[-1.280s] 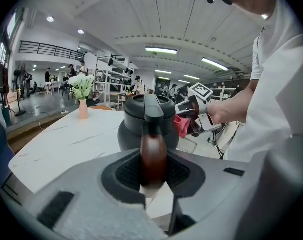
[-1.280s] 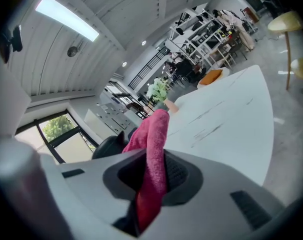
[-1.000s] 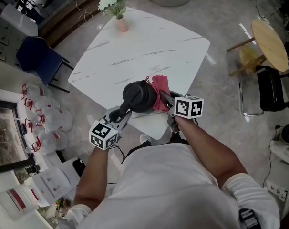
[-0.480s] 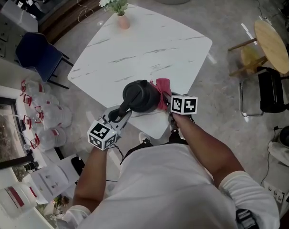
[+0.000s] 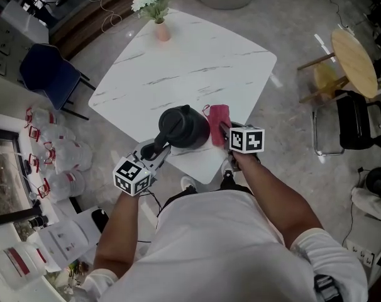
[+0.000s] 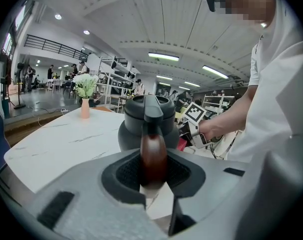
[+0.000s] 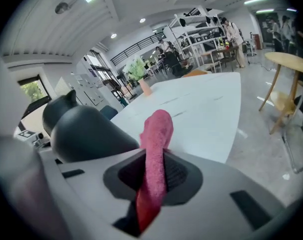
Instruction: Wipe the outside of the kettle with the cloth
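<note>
The left gripper (image 6: 154, 170) has its jaws clamped on the brown, rounded handle (image 6: 153, 154) of the dark grey, pot-bellied kettle (image 6: 133, 134). The handle stands upright between the pads. In the head view this gripper (image 5: 154, 151) reaches the kettle (image 5: 183, 126) from 7 o'clock, with its marker cube lower down at the same bearing.

The right gripper (image 7: 154, 176) is closed on a pink terry cloth (image 7: 156, 139), which rises out of the jaws as a narrow folded strip. Seen from above, the gripper (image 5: 224, 129) comes in from 4 o'clock of the kettle. The cloth (image 5: 218, 118) sits at the kettle's 3 o'clock, right against its side or just short of it; which of the two cannot be told. In the right gripper view the kettle's rounded body (image 7: 86, 131) bulges at 9 o'clock of the cloth.

The kettle stands near the 6 o'clock edge of a white, marble-veined table (image 5: 197, 61). At the table's 11 o'clock corner stands a small pink vase (image 5: 161, 32) of white flowers (image 5: 151, 0). On the grey floor, a blue chair (image 5: 49, 74) is at 9 o'clock of the table, and a round wooden side table (image 5: 354, 56) at 3 o'clock.
</note>
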Demonstrator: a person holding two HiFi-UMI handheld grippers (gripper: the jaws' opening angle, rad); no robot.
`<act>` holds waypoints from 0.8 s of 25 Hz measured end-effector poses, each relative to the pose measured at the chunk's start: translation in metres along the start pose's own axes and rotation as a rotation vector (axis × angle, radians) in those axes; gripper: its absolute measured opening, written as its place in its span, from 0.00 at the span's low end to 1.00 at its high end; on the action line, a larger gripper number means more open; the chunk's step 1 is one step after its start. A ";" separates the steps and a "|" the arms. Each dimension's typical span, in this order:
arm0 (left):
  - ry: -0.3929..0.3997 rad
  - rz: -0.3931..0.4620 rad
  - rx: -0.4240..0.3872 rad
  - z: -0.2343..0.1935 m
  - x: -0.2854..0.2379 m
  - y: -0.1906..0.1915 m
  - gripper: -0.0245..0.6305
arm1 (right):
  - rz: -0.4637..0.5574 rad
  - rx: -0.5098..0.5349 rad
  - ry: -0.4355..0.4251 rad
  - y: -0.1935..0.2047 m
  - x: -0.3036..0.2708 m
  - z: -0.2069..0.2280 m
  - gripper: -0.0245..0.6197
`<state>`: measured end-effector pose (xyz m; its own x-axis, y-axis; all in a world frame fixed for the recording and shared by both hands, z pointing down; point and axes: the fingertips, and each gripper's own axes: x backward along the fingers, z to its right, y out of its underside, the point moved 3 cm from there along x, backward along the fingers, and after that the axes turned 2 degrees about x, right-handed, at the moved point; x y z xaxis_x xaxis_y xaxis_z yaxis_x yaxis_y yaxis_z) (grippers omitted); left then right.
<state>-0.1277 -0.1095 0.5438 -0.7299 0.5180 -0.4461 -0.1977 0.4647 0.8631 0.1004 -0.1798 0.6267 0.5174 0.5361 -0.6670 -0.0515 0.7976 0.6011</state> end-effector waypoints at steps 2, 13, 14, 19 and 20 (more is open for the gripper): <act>0.004 0.007 -0.017 0.000 0.000 0.000 0.18 | 0.052 0.023 -0.007 -0.016 0.017 0.000 0.14; 0.062 -0.013 -0.286 0.016 0.000 0.001 0.18 | 0.184 0.194 -0.176 -0.070 0.087 -0.025 0.14; 0.070 -0.016 -0.319 0.019 0.000 0.001 0.18 | 0.196 0.204 -0.203 -0.075 0.093 -0.028 0.14; 0.088 -0.024 -0.452 0.033 0.000 0.005 0.18 | 0.235 0.214 -0.386 -0.094 0.120 -0.047 0.14; 0.088 -0.027 -0.466 0.035 0.001 0.009 0.18 | 0.229 0.229 -0.425 -0.096 0.126 -0.052 0.14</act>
<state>-0.1073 -0.0803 0.5429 -0.7689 0.4382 -0.4656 -0.4752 0.0955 0.8747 0.1263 -0.1750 0.4620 0.8178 0.4918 -0.2990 -0.0403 0.5672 0.8226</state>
